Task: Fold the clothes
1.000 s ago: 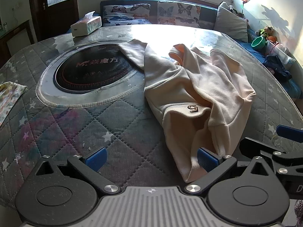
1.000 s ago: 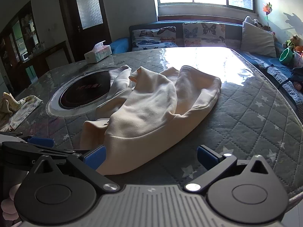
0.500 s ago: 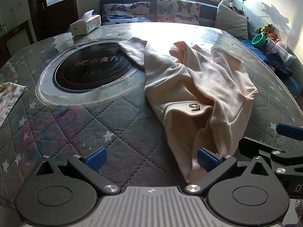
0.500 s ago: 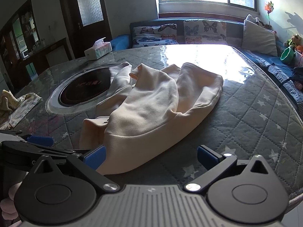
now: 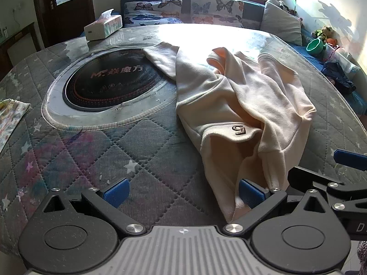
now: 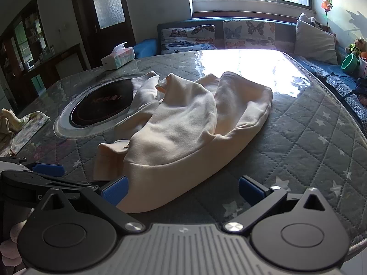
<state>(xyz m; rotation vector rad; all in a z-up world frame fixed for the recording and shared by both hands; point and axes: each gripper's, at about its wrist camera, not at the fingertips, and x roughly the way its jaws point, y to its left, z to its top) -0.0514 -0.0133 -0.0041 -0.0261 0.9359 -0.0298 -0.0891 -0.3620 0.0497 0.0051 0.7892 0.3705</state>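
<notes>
A cream sweatshirt (image 5: 234, 105) lies crumpled on the quilted grey table (image 5: 91, 155), one sleeve reaching over the black round hob. A small dark "6" mark (image 5: 239, 130) shows on its near fold. My left gripper (image 5: 183, 192) stands open at the table's near edge, its right pad touching the garment's near tip. In the right wrist view the same sweatshirt (image 6: 190, 123) spreads ahead, its ribbed hem nearest. My right gripper (image 6: 182, 189) is open, the hem lying between its blue pads. The left gripper (image 6: 45, 174) shows at that view's left edge.
A black round hob (image 5: 110, 84) is set into the table at the left. A tissue box (image 5: 102, 25) stands at the far left edge. A patterned cloth (image 6: 27, 126) lies at the left rim. A sofa with butterfly cushions (image 6: 247, 33) runs behind.
Both grippers have crept a little toward the sweatshirt, so it looks slightly larger and nearer. Both stay open; the garment has not moved.
</notes>
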